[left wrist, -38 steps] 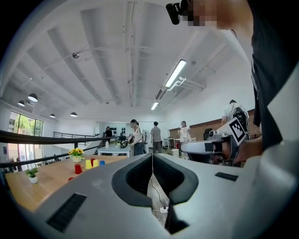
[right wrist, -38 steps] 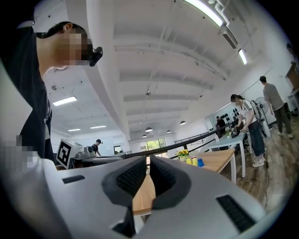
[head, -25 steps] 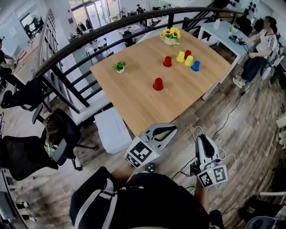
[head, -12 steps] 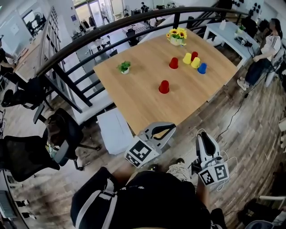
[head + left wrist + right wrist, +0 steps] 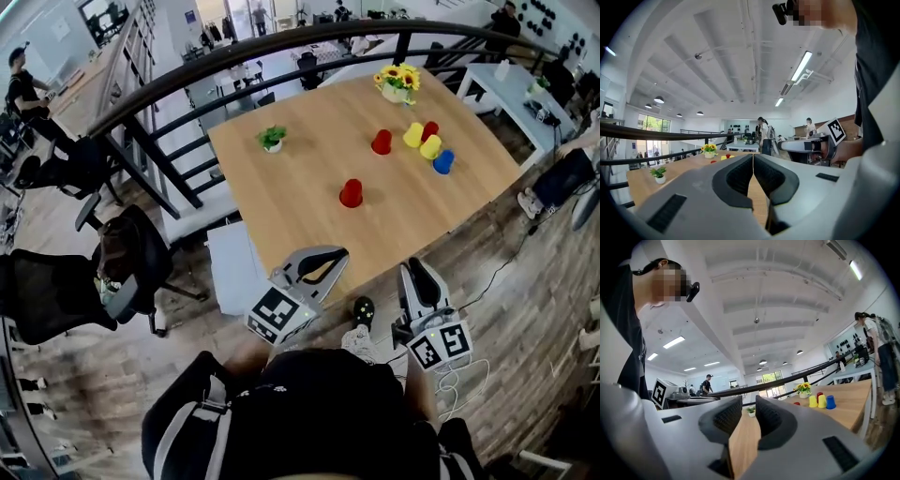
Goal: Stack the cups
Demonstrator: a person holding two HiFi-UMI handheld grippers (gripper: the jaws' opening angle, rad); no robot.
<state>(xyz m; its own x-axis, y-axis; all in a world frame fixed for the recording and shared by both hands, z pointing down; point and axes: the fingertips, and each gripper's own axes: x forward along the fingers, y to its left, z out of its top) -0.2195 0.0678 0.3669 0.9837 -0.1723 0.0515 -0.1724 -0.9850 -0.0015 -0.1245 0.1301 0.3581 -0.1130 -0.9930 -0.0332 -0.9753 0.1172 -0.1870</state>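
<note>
- The wooden table (image 5: 300, 187) fills the upper middle of the head view. A black railing (image 5: 187, 80) curves behind it across the top of the frame.
- Black office chairs (image 5: 47, 300) crowd the left edge. A white cabinet (image 5: 230, 267) sits under the table's near left corner.
- The person's dark top (image 5: 309, 412) takes up the bottom centre.
- The left gripper (image 5: 336, 255) is held just below the table's near edge, left of bottom centre. In the left gripper view its jaws (image 5: 753, 157) are pressed together at the tips, with nothing between them.
- The right gripper (image 5: 410, 266) is held at the lower right, off the table and well apart from the cups. In the right gripper view its jaws (image 5: 748, 401) stand a narrow gap apart and hold nothing; only the tabletop and a small plant show through the gap.
- A sunflower pot (image 5: 397, 82) stands at the table's far right corner.
- All 6 cups stand mouth down on the table, none stacked.
  - 1 lone red cup (image 5: 352, 193) stands near the table's middle.
  - A second red cup (image 5: 382, 142) stands up and to the right of it.
  - A tight group of 4 sits near the right edge: a yellow cup (image 5: 413, 135), a third red cup (image 5: 429, 130), a second yellow cup (image 5: 431, 147) and a blue cup (image 5: 443, 162).
- A small green plant (image 5: 273, 139) in a white pot stands at the table's upper left.
</note>
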